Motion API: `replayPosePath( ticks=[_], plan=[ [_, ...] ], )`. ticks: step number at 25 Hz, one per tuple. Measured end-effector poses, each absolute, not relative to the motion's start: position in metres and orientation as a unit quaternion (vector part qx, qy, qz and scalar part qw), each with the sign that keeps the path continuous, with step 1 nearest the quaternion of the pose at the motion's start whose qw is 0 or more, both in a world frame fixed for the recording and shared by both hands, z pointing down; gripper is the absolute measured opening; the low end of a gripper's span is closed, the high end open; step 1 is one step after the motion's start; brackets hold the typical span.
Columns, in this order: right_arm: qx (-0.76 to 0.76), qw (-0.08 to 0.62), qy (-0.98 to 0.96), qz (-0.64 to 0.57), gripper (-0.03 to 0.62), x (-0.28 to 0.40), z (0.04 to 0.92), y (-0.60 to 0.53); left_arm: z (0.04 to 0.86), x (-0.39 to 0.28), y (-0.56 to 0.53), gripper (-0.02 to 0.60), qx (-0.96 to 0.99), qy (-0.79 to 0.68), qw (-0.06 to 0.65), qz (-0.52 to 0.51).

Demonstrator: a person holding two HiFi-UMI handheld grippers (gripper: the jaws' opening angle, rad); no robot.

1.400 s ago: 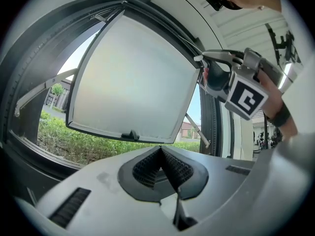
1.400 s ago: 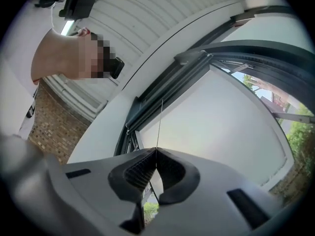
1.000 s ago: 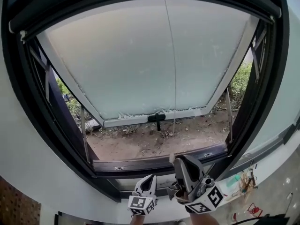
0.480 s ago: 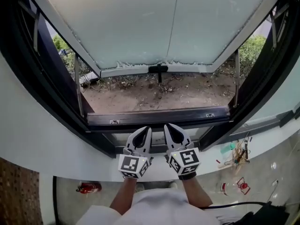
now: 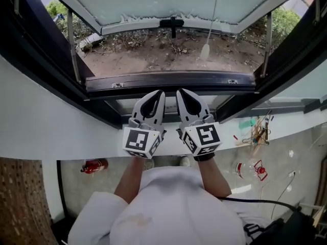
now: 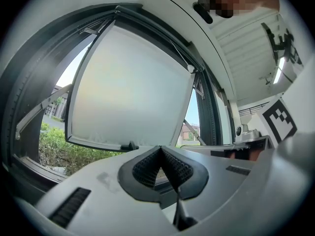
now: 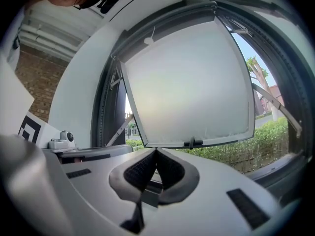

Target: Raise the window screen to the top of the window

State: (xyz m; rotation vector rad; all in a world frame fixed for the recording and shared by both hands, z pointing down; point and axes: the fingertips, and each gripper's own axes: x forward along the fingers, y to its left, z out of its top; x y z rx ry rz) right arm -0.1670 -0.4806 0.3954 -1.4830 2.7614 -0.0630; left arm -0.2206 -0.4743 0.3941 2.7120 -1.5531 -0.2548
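The window stands open, its frosted pane [image 5: 153, 1] swung outward, with no mesh visible across the opening. A thin pull cord ends in a white toggle [image 5: 205, 50] that hangs free; the same toggle [image 7: 148, 41] shows just under the dark housing [image 7: 162, 18] at the frame's top. My left gripper [image 5: 153, 98] and right gripper [image 5: 185, 97] sit side by side just inside the dark bottom frame rail [image 5: 168, 80]. Both are shut and empty, below the toggle and apart from it. The left gripper [image 6: 160, 149] and right gripper [image 7: 156, 151] show their ribbed pads pressed together.
A white sill and wall [image 5: 46, 131] run below the frame. Metal stays [image 5: 73, 40] brace the pane on each side. Bare soil and shrubs lie outside. On the floor below are a red fire extinguisher [image 5: 94, 165] and small red items [image 5: 260, 170].
The right gripper has dropped from the cord's lower end to beside the left gripper at the sill. The head view has tilted downward. The toggle now hangs free.
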Motion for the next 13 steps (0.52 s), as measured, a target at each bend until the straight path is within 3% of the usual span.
replayPosePath(
  ticks=[13],
  plan=[
    [-0.479,0.020,0.878,-0.004,0.002,-0.159,0.397,-0.484,0.395,-0.212,-0.479,0.002,0.870,-0.485,-0.010,-0.087]
  ],
)
